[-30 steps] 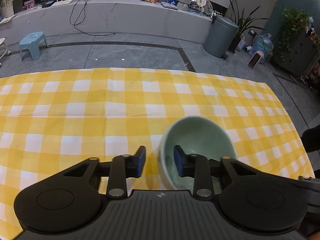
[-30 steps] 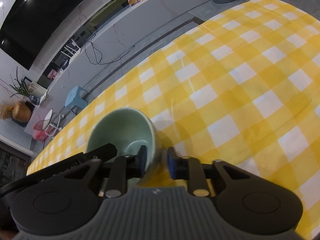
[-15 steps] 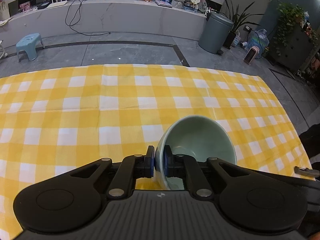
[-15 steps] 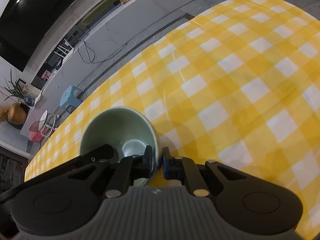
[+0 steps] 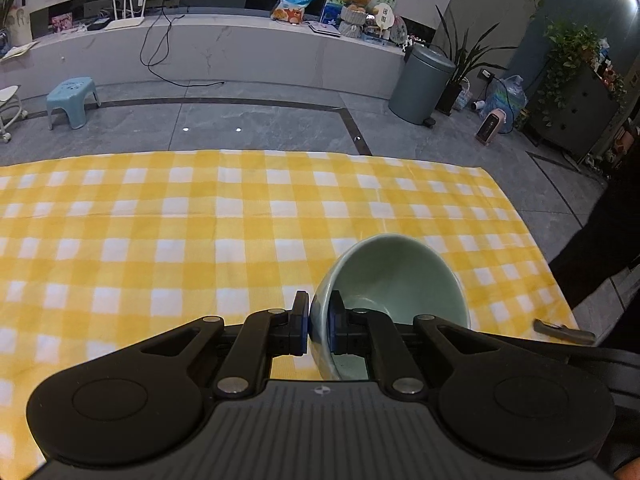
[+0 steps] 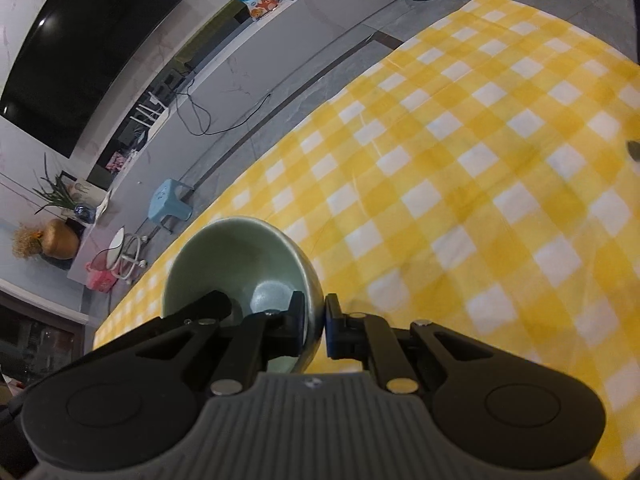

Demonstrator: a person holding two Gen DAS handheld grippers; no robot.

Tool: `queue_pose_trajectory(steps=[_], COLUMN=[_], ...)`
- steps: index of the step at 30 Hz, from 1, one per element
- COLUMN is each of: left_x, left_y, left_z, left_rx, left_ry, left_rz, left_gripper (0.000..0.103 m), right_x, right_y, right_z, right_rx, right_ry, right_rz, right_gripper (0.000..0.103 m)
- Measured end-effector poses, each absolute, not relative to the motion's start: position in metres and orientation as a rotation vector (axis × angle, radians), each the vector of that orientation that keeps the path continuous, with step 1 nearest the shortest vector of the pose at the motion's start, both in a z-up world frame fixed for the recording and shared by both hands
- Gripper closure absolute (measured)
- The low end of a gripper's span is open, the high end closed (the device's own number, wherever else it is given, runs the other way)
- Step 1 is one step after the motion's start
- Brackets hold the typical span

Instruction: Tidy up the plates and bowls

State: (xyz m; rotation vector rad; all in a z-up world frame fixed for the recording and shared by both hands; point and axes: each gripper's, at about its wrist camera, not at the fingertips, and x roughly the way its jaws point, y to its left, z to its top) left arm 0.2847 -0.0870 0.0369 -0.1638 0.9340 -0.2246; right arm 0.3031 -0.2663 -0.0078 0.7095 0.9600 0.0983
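A yellow-and-white checked cloth (image 5: 200,232) covers the table, with grey floor tiles beyond its far edge. Against the far wall runs a long pale marble bench (image 5: 224,52); a light blue plastic stool (image 5: 72,100) stands on the floor at the left and a grey round bin (image 5: 420,84) at the right. The empty pale green ceramic bowl (image 5: 396,276) is at the near right of the cloth, tilted. The left gripper (image 5: 318,320) is clamped on its left rim; the right gripper (image 6: 314,322) pinches its right rim.
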Motion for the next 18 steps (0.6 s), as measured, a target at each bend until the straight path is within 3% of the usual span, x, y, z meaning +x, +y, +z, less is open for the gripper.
queue_pose_trajectory(steps=[18], left_x=[0.187], left_y=[-0.085], left_z=[0.06], left_rx=[-0.124], left_ry=[0.988], left_rz=[-0.164], left_gripper=[0.093], right_x=[0.2], right_y=[-0.257], right_z=[0.015], right_rx=[0.705], right_ry=[1.035], right_rz=[0.201], right_gripper=[0.095])
